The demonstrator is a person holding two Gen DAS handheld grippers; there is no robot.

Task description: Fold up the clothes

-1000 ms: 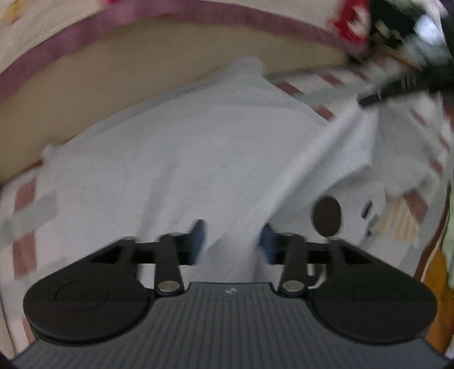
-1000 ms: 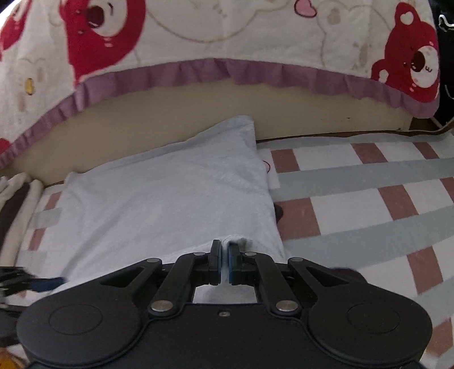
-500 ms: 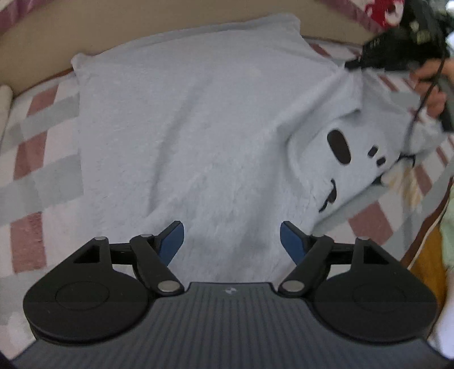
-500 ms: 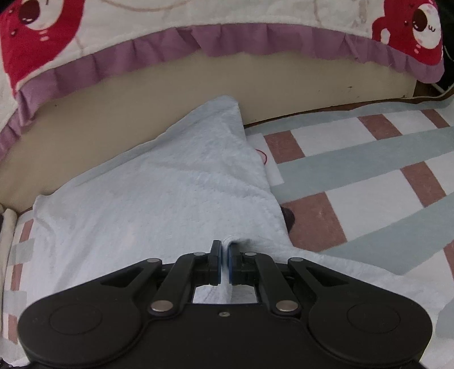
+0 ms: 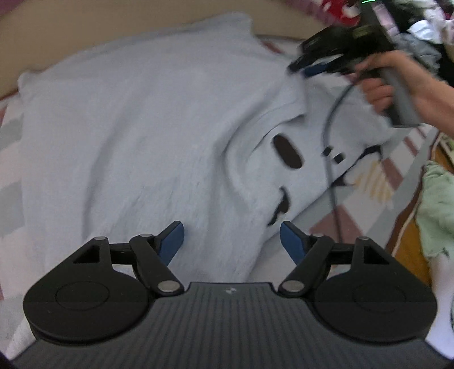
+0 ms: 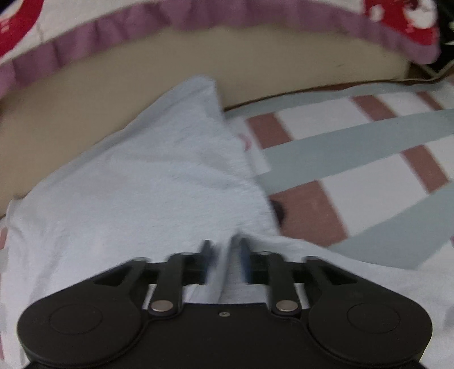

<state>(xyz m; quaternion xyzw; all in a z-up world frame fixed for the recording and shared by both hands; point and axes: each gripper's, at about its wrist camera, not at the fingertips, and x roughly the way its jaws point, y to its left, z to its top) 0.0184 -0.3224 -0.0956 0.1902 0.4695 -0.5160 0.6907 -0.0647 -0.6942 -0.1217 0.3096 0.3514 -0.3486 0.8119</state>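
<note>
A pale blue fleece garment (image 5: 136,136) lies spread on the checked bed sheet, with a bear-face hood (image 5: 289,159) folded over at its right. My left gripper (image 5: 231,239) is open and empty, just above the garment's near edge. My right gripper (image 6: 225,251) has its jaws slightly parted around a fold of the garment (image 6: 142,193). It also shows in the left wrist view (image 5: 315,66), held by a hand over the garment's right side.
The checked sheet (image 6: 354,159) in white, grey and brown lies to the right. A tan bed side (image 6: 85,113) and a purple-frilled bear blanket (image 6: 113,25) rise behind. A green cloth (image 5: 437,204) lies at the right edge.
My left gripper opened wide, let go of the garment and drew back. My right gripper's jaws, shut on the fold before, have parted a little. The hood now lies folded over.
</note>
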